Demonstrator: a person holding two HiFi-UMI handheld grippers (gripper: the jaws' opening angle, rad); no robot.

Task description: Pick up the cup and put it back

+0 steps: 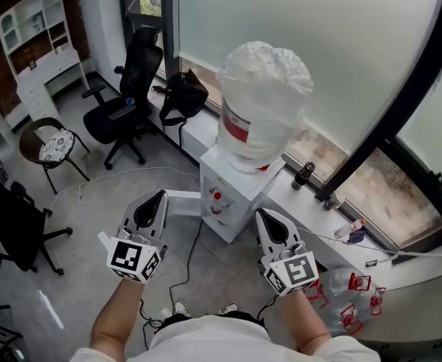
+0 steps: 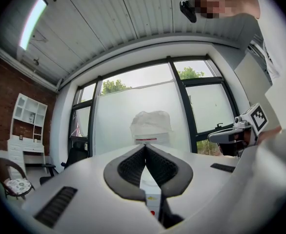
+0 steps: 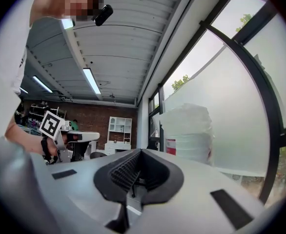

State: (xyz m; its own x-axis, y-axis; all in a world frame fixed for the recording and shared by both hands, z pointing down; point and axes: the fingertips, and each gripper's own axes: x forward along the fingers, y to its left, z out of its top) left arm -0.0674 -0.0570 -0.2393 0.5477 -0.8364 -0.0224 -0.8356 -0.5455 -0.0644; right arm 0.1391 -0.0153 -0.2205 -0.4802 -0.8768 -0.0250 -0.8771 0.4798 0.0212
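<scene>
I see no cup in any view. A white water dispenser [image 1: 232, 191] stands by the window, and its large bottle [image 1: 262, 104] is wrapped in clear plastic. My left gripper [image 1: 159, 197] hovers just left of the dispenser, shut with nothing in it. My right gripper [image 1: 265, 215] hovers just in front of the dispenser's right side. Its jaws also meet, with nothing between them. In the left gripper view the jaws [image 2: 145, 148] meet in front of the bottle [image 2: 150, 126], and the right gripper [image 2: 234, 133] shows at the right. In the right gripper view the jaws [image 3: 140, 151] meet beside the bottle [image 3: 188, 135].
A dark small bottle [image 1: 304, 174] and small items [image 1: 354, 232] stand on the white window ledge [image 1: 409, 266]. Empty water jugs [image 1: 349, 296] lie at the lower right. A black office chair [image 1: 123, 96], a round-seat chair [image 1: 53, 145], a black bag [image 1: 182, 93] and floor cables surround the spot.
</scene>
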